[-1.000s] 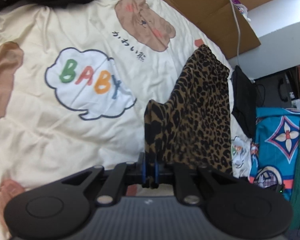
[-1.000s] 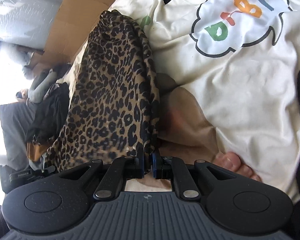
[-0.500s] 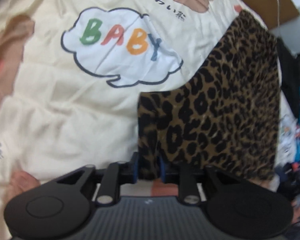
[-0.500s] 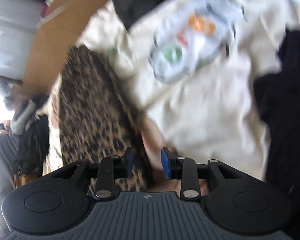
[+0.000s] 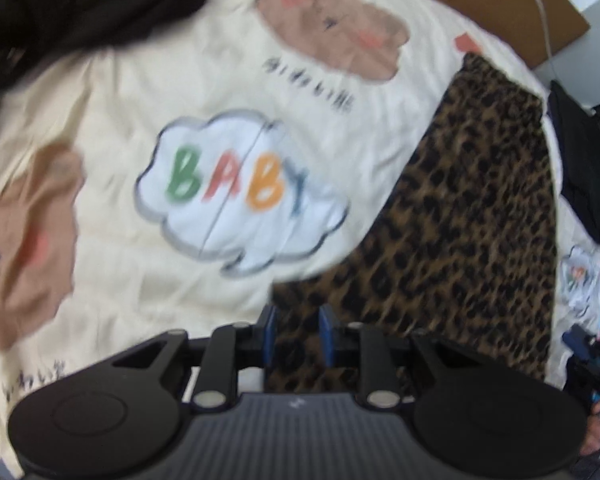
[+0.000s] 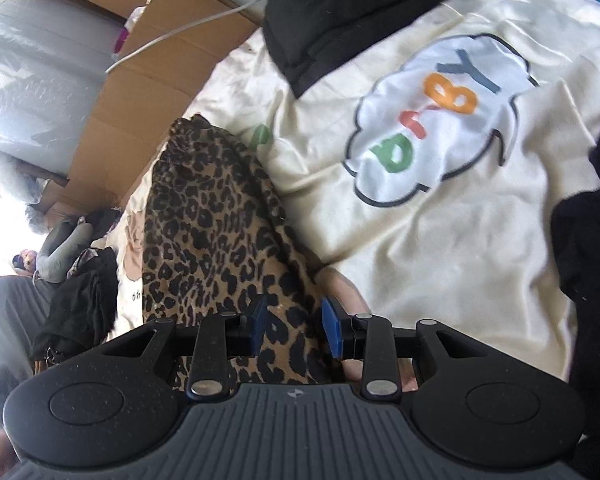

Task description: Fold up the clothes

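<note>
Leopard-print garment (image 5: pixel 472 216) lies flat on cream bedspread (image 5: pixel 132 92), a long strip. Left tongs (image 5: pixel 296 332): parted, released, near end of cloth showing between pads. Right tongs (image 6: pixel 294 328): likewise parted over cloth (image 6: pixel 204 220), gripping nothing. Long axis runs straight ahead of both tongs; neither clearly nearer. Beyond: black clothing (image 6: pixel 340 12), cardboard (image 6: pixel 148 68). Fits either laid-down fold or pending regrasp.

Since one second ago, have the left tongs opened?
Yes. The left tongs were shut on the leopard-print garment; now their blue pads stand apart over it.
</note>
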`<state>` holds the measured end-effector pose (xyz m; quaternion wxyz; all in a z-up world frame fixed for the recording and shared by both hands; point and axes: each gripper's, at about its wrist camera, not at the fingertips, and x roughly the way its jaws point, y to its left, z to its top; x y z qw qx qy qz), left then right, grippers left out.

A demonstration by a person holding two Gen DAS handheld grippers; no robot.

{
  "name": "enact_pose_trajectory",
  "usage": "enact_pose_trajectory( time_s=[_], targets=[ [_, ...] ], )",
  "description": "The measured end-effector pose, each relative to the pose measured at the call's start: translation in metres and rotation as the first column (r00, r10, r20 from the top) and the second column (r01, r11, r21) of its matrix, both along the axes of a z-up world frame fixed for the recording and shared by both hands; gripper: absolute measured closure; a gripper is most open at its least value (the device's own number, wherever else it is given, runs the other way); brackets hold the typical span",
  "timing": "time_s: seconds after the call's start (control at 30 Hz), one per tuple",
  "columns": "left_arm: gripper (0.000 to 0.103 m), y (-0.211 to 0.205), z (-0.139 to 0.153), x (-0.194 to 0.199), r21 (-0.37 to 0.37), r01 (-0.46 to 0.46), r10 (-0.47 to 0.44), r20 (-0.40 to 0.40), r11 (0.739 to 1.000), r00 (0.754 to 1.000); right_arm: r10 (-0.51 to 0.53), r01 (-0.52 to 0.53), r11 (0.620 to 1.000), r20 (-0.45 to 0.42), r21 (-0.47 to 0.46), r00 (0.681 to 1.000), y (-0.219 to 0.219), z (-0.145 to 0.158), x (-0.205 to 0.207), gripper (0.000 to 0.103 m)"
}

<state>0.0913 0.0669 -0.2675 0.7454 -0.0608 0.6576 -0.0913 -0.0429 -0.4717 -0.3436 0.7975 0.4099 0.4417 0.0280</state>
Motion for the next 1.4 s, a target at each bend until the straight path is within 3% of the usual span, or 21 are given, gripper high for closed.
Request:
enact_pose_trajectory(
  time_s=[0.3,0.43,0.5,0.63,0.83,1.13,1.23,1.4],
  targets=[
    [0.08,-0.1,0.019,0.055,-0.009,0.102,-0.1,0.088,0.995,0.991,0.013,-0.007,0.996,0.061,-0.086,0.998,0.005,0.013,0.005,0.07],
    [0.08,-0.158,0.02,0.078,-0.034,0.176,-0.17,0.139,0.984,0.976,0.033,-0.025,0.995,0.081,-0.101,0.996,0.009,0.015,0.009,0.07],
    [0.08,-0.175,0.018,0.087,-0.078,0.161,-0.149,0.142,0.984,0.979,0.045,-0.035,0.992,0.087,-0.119,0.995,0.01,0.017,0.01,0.07],
    [0.079,-0.205,0.018,0.098,-0.092,0.177,-0.159,0.178,0.98,0.971,0.056,-0.044,0.991,0.094,-0.123,0.994,0.01,0.017,0.013,0.07],
    [0.069,-0.24,0.007,0.118,-0.062,0.222,-0.205,0.206,0.973,0.957,0.082,-0.07,0.99,0.096,-0.124,0.992,0.019,0.014,0.018,0.07],
    [0.068,-0.301,-0.012,0.15,-0.036,0.296,-0.279,0.238,0.955,0.93,0.111,-0.1,0.985,0.068,-0.143,0.991,0.025,0.009,0.022,0.07],
    [0.064,-0.32,-0.017,0.157,-0.031,0.329,-0.311,0.249,0.944,0.917,0.117,-0.107,0.985,0.07,-0.134,0.991,0.028,0.008,0.022,0.07],
    [0.064,-0.334,-0.025,0.165,-0.014,0.338,-0.323,0.256,0.941,0.911,0.119,-0.109,0.985,0.067,-0.133,0.991,0.03,0.006,0.022,0.069]
  ],
)
